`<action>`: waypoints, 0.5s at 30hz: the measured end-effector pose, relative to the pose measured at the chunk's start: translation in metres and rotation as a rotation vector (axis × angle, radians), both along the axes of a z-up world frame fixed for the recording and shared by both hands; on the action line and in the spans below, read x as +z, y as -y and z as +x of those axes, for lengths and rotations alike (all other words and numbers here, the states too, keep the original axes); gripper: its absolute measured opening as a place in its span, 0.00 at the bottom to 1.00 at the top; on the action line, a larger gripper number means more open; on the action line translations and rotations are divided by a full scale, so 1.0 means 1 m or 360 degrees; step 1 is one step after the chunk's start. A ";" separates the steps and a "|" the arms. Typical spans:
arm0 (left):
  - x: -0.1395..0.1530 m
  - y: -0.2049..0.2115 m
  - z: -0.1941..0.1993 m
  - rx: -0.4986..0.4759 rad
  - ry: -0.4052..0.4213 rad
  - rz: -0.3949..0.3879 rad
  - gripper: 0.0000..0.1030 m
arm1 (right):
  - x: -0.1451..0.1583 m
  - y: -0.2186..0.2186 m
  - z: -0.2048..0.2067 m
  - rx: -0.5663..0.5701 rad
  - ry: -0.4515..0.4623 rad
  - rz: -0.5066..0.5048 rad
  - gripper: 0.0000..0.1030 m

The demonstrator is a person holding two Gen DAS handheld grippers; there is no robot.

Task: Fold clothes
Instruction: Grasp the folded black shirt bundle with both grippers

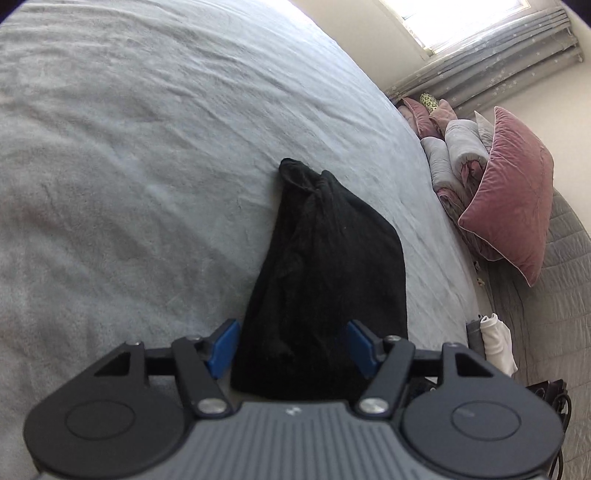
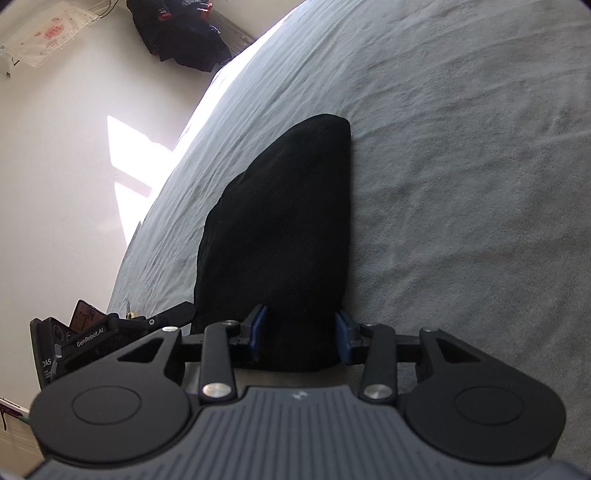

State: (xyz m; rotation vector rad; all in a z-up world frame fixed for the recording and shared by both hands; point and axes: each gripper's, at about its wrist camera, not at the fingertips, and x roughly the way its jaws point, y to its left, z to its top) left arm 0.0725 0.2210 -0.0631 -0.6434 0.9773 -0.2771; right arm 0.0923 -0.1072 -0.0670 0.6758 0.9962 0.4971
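A wide grey bedspread (image 1: 147, 166) fills both views, its nap lightly creased. On it lies a black garment (image 1: 325, 266), folded into a long, thick bundle: broad at the near end, tapering to a narrow far end with a gathered twist of cloth. It is matt and dark, so its folds barely show. The left gripper (image 1: 293, 345) stands open, its blue pads clear of the cloth between them. The right gripper (image 2: 301, 338) straddles the near end of the garment (image 2: 280, 229); whether its pads press it I cannot tell.

Daylight from a blown-out window (image 1: 461, 22); sharp frames, fisheye-bent edges.
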 end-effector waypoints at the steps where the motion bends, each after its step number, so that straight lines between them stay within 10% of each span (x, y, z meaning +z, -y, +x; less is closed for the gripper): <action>1: 0.000 0.005 0.003 -0.0012 -0.0003 0.0034 0.53 | -0.002 -0.002 0.002 -0.0015 -0.0019 0.0005 0.11; 4: 0.000 0.018 0.009 -0.0050 -0.0024 0.0115 0.11 | -0.003 0.001 0.005 -0.0047 -0.0051 0.0056 0.08; 15: 0.028 0.049 -0.032 -0.0004 -0.0193 -0.0071 0.09 | 0.028 0.055 -0.005 0.0040 -0.0025 0.0048 0.06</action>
